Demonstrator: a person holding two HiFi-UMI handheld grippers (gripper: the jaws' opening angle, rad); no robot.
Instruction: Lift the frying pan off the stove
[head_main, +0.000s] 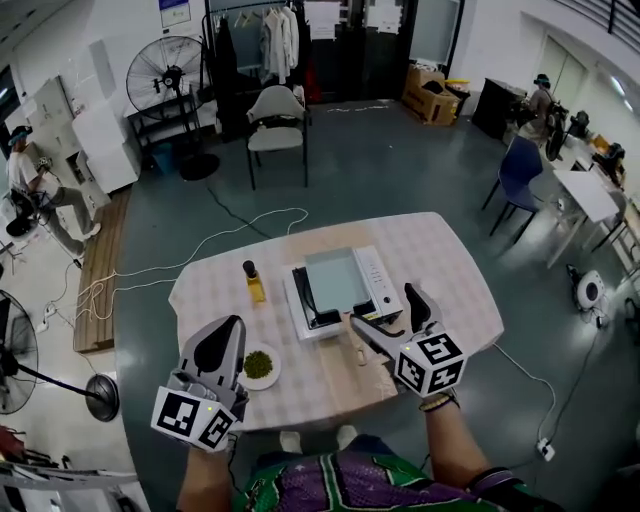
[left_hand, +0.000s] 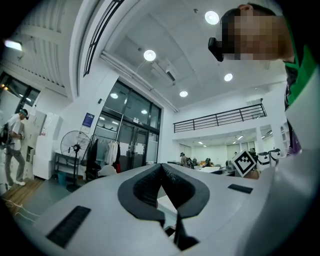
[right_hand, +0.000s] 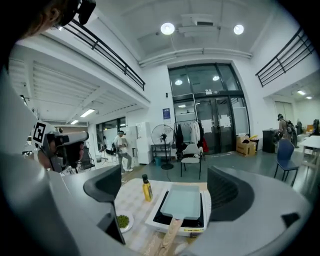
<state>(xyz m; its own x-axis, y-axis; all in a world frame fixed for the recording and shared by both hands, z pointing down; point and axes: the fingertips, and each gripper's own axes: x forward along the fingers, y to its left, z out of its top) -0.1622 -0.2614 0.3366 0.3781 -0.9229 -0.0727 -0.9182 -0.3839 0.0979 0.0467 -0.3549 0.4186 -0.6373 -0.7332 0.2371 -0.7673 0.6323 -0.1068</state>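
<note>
A pale rectangular frying pan (head_main: 334, 279) sits flat on a white tabletop stove (head_main: 372, 268) in the middle of the checked table (head_main: 450, 270). From the right gripper view, the pan (right_hand: 182, 200) has a wooden handle (right_hand: 171, 231) that points toward me. My right gripper (head_main: 396, 320) hovers just in front of the stove, open wide. Its pads (right_hand: 106, 186) stand well apart, above the handle's near end and clear of it. My left gripper (head_main: 222, 338) is shut and empty at the table's near left edge, aimed out into the room.
A yellow oil bottle (head_main: 254, 284) stands left of the stove. A small plate of green bits (head_main: 259, 366) lies by the left gripper. A tan board (head_main: 340, 385) lies at the near table edge. A chair (head_main: 276, 128), fans and a floor cable (head_main: 200, 250) are beyond.
</note>
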